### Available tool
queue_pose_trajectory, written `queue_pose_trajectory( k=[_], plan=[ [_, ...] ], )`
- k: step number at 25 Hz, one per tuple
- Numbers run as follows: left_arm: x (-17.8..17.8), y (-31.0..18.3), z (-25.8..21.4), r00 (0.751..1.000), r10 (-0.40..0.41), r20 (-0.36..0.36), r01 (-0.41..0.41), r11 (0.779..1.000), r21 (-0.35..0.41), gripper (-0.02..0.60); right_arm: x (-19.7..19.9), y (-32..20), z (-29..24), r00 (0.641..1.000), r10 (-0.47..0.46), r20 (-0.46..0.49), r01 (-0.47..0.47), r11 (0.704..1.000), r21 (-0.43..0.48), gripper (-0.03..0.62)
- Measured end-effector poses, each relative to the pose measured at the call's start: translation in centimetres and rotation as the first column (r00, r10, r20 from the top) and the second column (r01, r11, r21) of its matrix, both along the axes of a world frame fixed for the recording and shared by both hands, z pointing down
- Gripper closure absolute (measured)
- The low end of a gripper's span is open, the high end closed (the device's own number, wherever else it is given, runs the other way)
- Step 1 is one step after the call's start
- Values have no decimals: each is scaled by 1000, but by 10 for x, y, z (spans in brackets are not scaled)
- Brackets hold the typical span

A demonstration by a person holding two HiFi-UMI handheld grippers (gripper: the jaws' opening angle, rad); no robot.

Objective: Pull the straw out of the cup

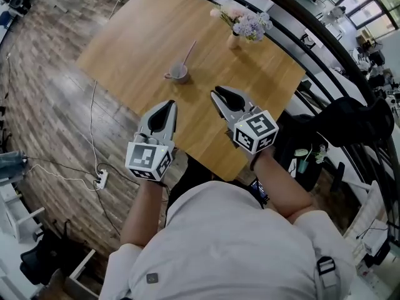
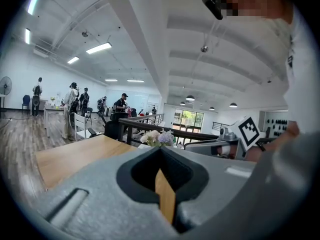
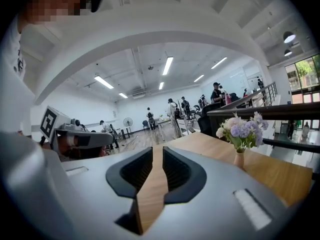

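Both hands are out over the near side of the wooden table (image 1: 134, 42), left gripper (image 1: 169, 107) and right gripper (image 1: 219, 94) side by side, tips towards the cup (image 1: 178, 74). The cup sits mid-table, well clear of both, with the pink straw (image 1: 188, 53) leaning out of it. A vase of flowers (image 1: 242, 25) stands beyond.

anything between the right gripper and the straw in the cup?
Nothing visible. Only bare table lies between the right gripper, jaws apart and empty, and the cup holding the straw. The flower vase stands farther back to the right, off that line. The left gripper is off to the side.
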State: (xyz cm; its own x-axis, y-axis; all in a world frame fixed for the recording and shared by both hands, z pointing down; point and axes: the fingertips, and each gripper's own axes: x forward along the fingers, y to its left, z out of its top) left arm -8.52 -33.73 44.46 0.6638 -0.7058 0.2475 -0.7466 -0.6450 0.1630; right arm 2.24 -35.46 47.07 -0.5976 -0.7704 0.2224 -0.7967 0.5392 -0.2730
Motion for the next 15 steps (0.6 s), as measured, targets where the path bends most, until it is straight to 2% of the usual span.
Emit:
queue_pose_trajectory(
  k=[9, 15],
  plan=[
    [-19, -63, 49, 999, 41, 6, -41, 997, -67, 577, -21, -73, 64, 999, 44, 17, -42, 991, -125, 482],
    [-20, -103, 83, 998, 69, 3, -69, 993, -100, 577, -28, -115, 110, 998, 65, 18, -60, 978, -202, 468]
  ],
)
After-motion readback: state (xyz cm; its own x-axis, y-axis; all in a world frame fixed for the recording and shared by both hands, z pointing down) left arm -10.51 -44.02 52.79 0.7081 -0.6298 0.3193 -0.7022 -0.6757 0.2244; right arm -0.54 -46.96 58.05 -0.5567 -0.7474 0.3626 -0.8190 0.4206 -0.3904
